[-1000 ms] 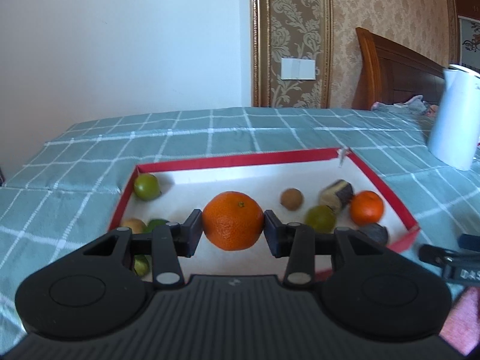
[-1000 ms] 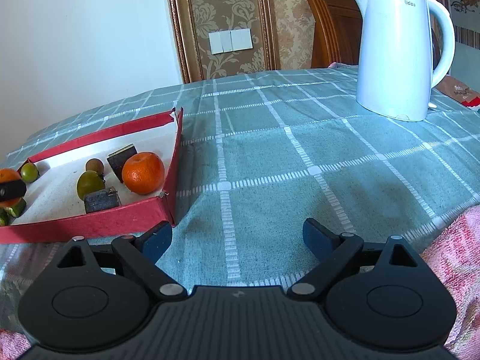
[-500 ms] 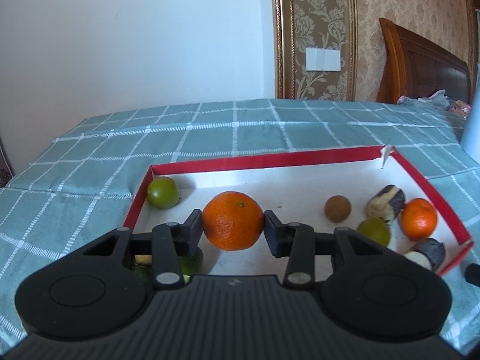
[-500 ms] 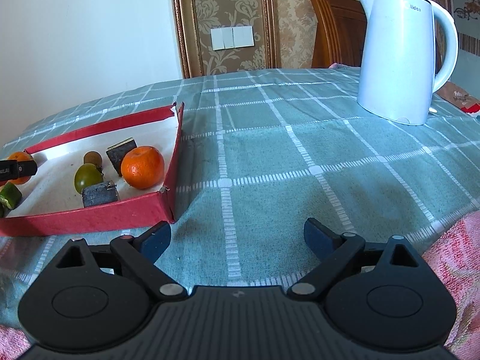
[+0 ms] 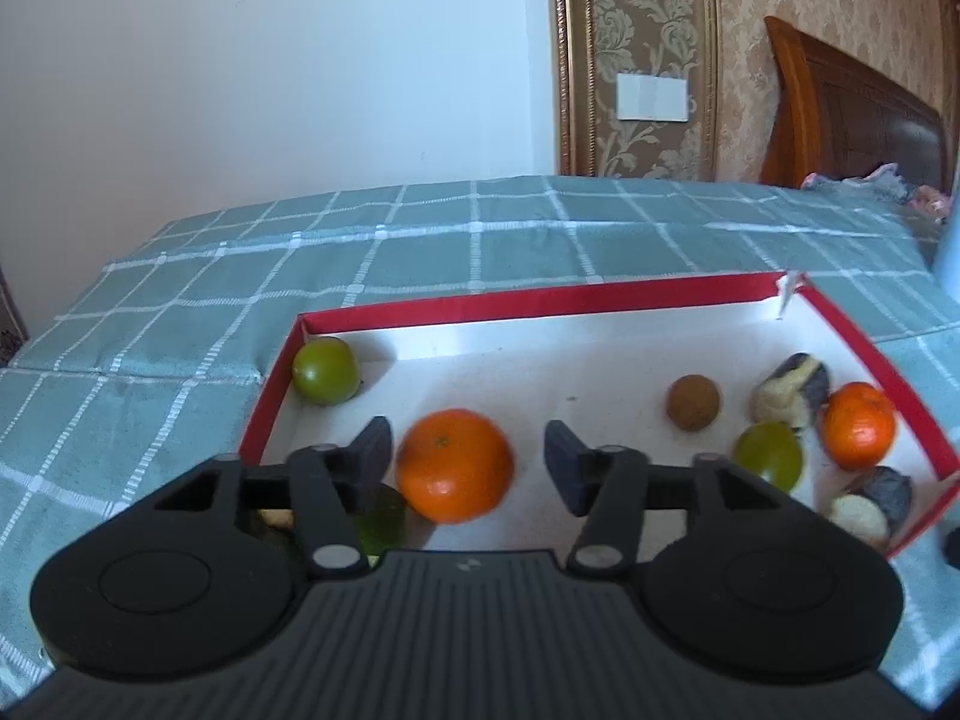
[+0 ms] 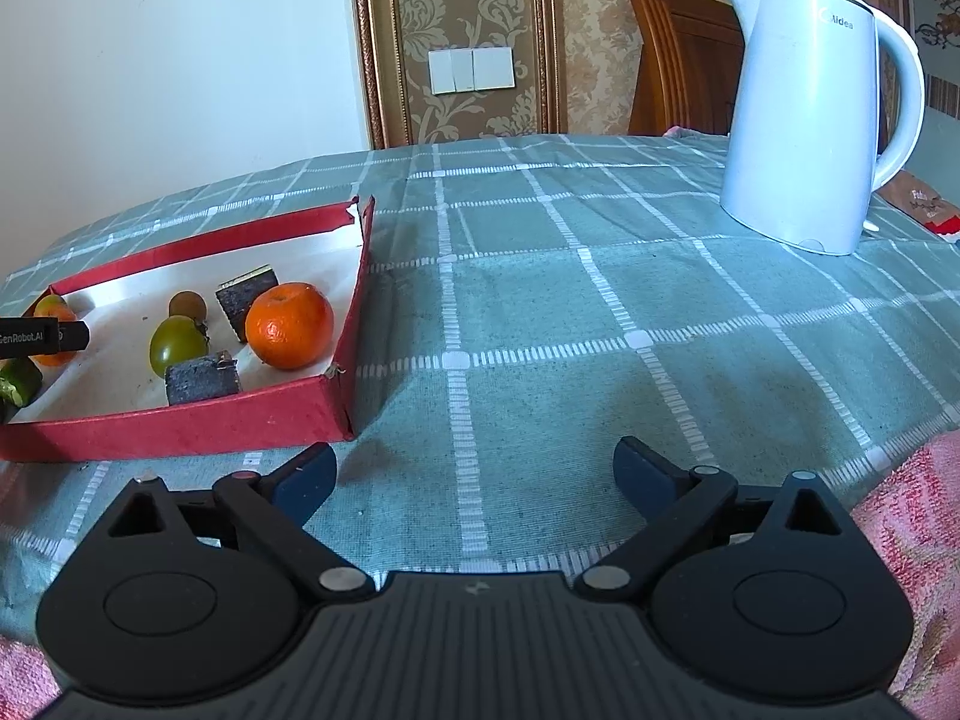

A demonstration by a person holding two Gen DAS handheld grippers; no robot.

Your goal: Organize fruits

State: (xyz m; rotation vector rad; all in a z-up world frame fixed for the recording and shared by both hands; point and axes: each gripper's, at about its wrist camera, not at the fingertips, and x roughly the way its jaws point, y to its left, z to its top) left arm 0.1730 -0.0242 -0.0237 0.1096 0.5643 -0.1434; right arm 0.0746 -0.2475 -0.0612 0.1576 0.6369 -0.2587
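Observation:
A large orange (image 5: 454,465) sits low inside the red tray (image 5: 540,303), slightly blurred, between the pads of my left gripper (image 5: 469,462). Its jaws are opening: a wide gap shows on the orange's right and the left pad stands just beside it. The right wrist view shows that gripper's finger (image 6: 42,337) in front of the same orange (image 6: 51,305). A second orange (image 5: 858,425) lies at the tray's right end. My right gripper (image 6: 474,474) hovers over the tablecloth, jaws opening wide with nothing between them.
The tray also holds a green fruit (image 5: 326,369) at the back left, a brown fruit (image 5: 693,402), another green fruit (image 5: 768,456) and two dark chunks (image 5: 792,390). A white kettle (image 6: 804,114) stands at the right on the checked cloth (image 6: 540,330). Pink fabric (image 6: 912,516) lies by the right gripper.
The left gripper carried the orange leftward and lower over the tray, then its jaws spread and let the orange go. The right gripper stayed put, its jaws slightly wider.

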